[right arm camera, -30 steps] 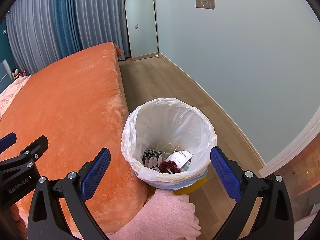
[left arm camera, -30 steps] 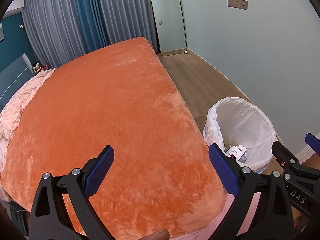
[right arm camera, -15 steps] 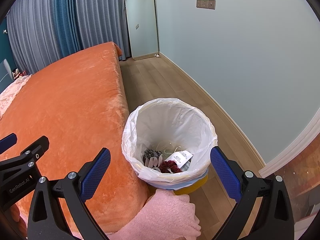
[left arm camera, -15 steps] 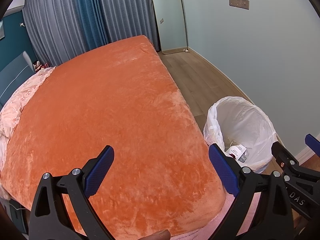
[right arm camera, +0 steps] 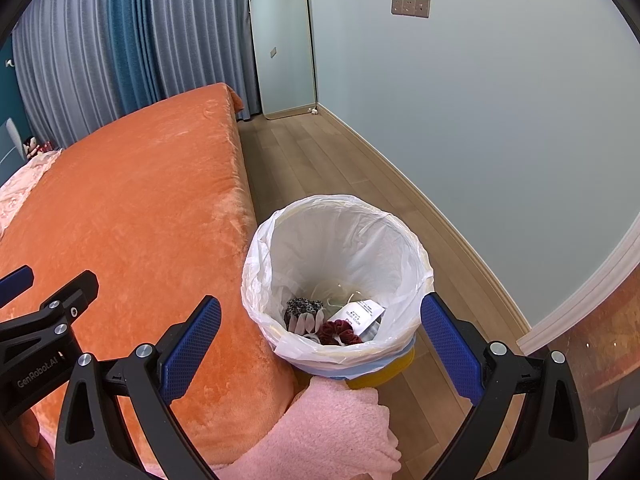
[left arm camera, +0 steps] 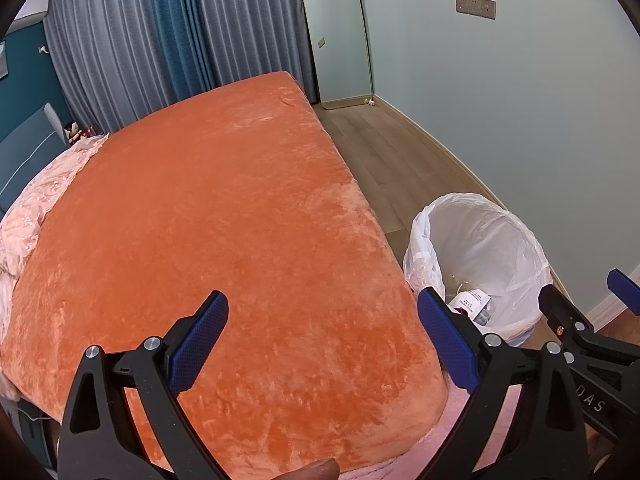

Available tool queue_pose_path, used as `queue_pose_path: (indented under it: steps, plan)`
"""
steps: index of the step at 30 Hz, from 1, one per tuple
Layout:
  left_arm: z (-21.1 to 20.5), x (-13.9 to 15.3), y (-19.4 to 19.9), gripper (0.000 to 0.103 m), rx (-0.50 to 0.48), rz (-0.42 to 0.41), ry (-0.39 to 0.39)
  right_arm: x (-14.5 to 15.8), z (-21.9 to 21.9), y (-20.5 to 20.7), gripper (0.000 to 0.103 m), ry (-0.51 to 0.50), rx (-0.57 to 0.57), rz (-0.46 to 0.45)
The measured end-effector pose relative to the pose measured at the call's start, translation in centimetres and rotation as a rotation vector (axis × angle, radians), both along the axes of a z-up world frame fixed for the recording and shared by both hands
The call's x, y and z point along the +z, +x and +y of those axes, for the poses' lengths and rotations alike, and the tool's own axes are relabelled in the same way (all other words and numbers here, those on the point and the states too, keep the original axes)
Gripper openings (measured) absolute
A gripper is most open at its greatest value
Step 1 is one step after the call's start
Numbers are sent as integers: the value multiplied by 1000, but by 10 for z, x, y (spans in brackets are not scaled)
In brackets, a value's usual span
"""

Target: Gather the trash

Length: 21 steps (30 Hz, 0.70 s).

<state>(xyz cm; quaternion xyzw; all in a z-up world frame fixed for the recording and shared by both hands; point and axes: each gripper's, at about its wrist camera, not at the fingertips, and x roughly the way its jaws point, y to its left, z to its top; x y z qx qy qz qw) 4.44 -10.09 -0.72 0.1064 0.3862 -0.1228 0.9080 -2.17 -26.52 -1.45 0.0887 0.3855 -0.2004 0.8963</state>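
Observation:
A bin with a white liner (right arm camera: 340,240) (left arm camera: 480,236) stands on the floor beside the bed's corner. Inside lie a white paper slip (right arm camera: 360,314) (left arm camera: 470,300), a dark red scrunchie (right arm camera: 340,330) and a black-and-white spotted piece (right arm camera: 302,306). My right gripper (right arm camera: 320,340) hangs open just above the bin's near rim, nothing between its blue pads (right arm camera: 448,344). Over the orange bedspread (left arm camera: 208,248), my left gripper (left arm camera: 322,340) is open and empty too. No loose trash shows on the bed.
A pink fleece cloth (right arm camera: 328,432) hangs off the bed corner below the bin. A pink quilt (left arm camera: 36,208) lies at the bed's left. Wood floor (right arm camera: 312,160) runs between bed and pale wall toward a leaning mirror (right arm camera: 282,40). Curtains (left arm camera: 160,40) hang behind.
The left wrist view has shifted slightly, as if that gripper tilted or rose a little. The right gripper and the bin's contents look unchanged.

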Motion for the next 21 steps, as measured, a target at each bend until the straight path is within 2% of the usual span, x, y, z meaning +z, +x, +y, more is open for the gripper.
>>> queue_pose_path:
  steps: [9, 21]
  plan:
    - [-5, 2, -2, 91, -4, -25, 1, -4, 0, -2, 96, -2, 0, 5]
    - [-9, -2, 1, 91, -1, -3, -2, -6, -1, -6, 96, 1, -8, 11]
